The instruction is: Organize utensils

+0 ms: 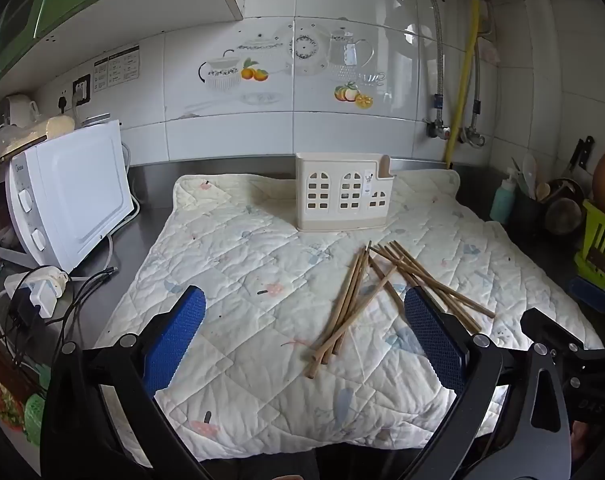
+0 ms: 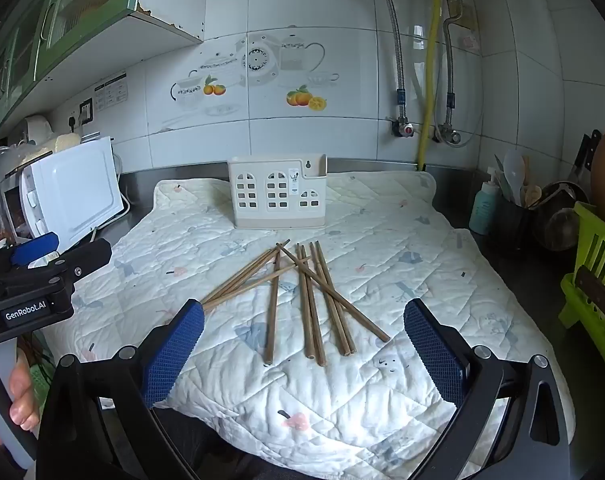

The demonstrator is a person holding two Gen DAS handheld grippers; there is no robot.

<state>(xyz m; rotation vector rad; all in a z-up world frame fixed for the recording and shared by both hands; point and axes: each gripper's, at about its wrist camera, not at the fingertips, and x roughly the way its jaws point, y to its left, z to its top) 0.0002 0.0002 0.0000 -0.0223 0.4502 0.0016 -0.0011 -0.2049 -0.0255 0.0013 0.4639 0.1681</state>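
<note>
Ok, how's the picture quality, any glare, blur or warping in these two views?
Left wrist: sharp, fisheye bends the wall tiles, window glare on them. Right wrist: same curve and dark corners, chopsticks crisp, the tile glare is milder.

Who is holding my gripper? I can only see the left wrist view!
Observer: The right wrist view shows a hand wrapped around the left gripper's handle.
Operator: Is the other gripper open too?
Observer: Yes, the right gripper has its jaws wide open, holding nothing.
Operator: Could you hang the white holder on a hook?
Observer: Probably. The holder has a keyhole slot in its taller back tab.
</note>
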